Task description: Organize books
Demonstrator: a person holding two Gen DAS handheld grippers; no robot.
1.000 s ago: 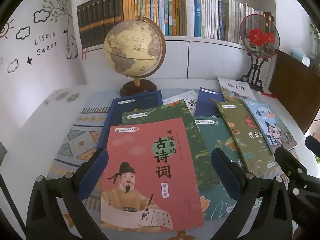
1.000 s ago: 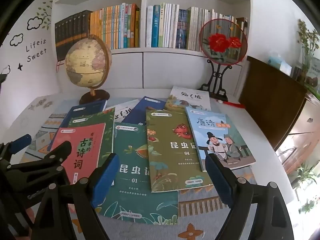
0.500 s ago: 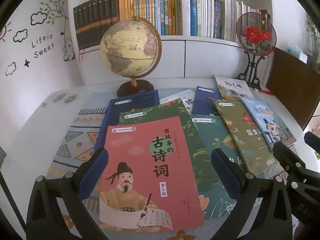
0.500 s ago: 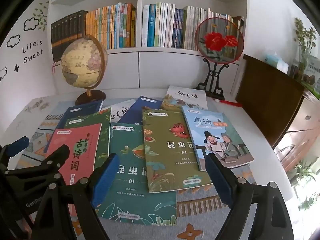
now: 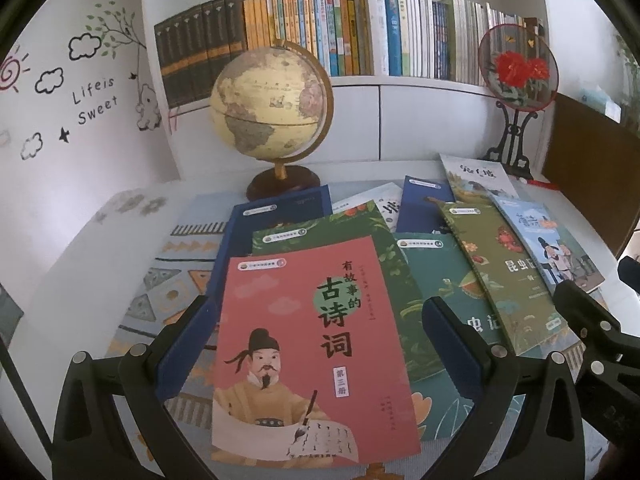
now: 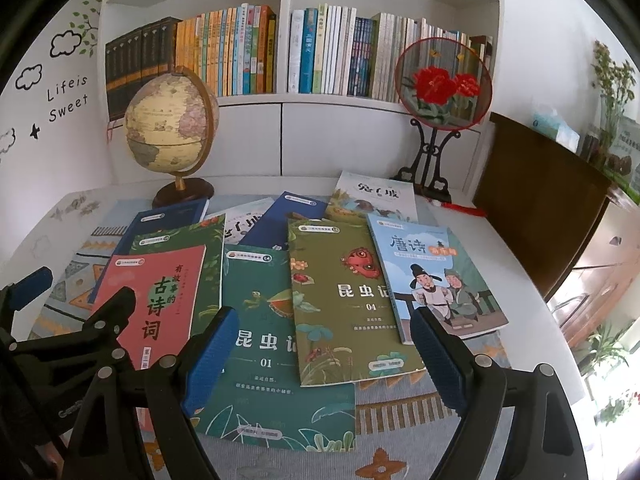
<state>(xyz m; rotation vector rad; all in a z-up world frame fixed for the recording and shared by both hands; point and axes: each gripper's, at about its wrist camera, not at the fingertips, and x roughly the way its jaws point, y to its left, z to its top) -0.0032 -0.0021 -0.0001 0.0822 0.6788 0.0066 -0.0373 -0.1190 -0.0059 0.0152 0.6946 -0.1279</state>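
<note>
Several thin books lie overlapping on a patterned mat (image 5: 168, 280). A red book (image 5: 312, 340) with a painted scholar lies nearest, on top of a leafy green book (image 5: 360, 232). My left gripper (image 5: 320, 348) hangs open above the red book, its blue pads on either side of the cover and apart from it. To the right lie a teal book (image 6: 272, 340), an olive book (image 6: 340, 300) and a light blue book (image 6: 432, 280). My right gripper (image 6: 322, 360) stands open over the teal and olive books, holding nothing.
A globe (image 5: 272, 108) stands behind the books, with navy books (image 6: 296, 216) and a white book (image 6: 376, 196) near it. A round fan ornament (image 6: 442, 84) stands at the back right. A filled bookshelf (image 6: 280, 56) lines the wall. A brown cabinet (image 6: 540, 184) borders the table's right.
</note>
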